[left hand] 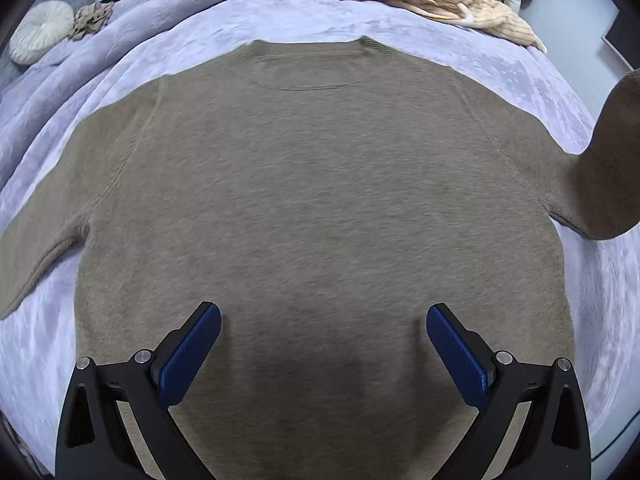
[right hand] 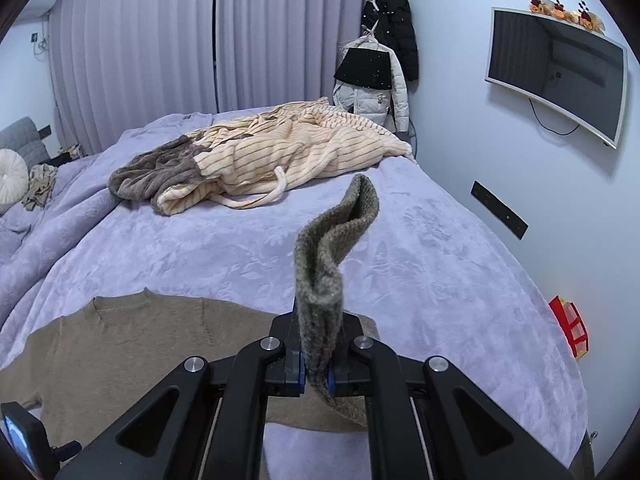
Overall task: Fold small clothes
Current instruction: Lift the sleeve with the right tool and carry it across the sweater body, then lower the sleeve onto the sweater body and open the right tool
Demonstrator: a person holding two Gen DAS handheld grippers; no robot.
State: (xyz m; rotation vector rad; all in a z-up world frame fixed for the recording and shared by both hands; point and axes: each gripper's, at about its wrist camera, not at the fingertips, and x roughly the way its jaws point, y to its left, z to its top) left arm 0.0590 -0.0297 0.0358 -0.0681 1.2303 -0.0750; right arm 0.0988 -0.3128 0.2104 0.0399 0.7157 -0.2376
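Knitted cuff of the brown sweater (left hand: 312, 200) sits pinched tight in your right gripper (right hand: 318, 376), lifted off the lavender bedspread (right hand: 200, 248); your left gripper (left hand: 323, 344) hangs wide, empty, above the sweater's body.

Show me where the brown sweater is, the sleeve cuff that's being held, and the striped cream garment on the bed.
brown sweater (left hand: 320, 200): left wrist view, middle of its flat body.
sleeve cuff (right hand: 320, 280): right wrist view, the knit just above the jaws.
striped cream garment (right hand: 280, 152): right wrist view, its ribbed middle.
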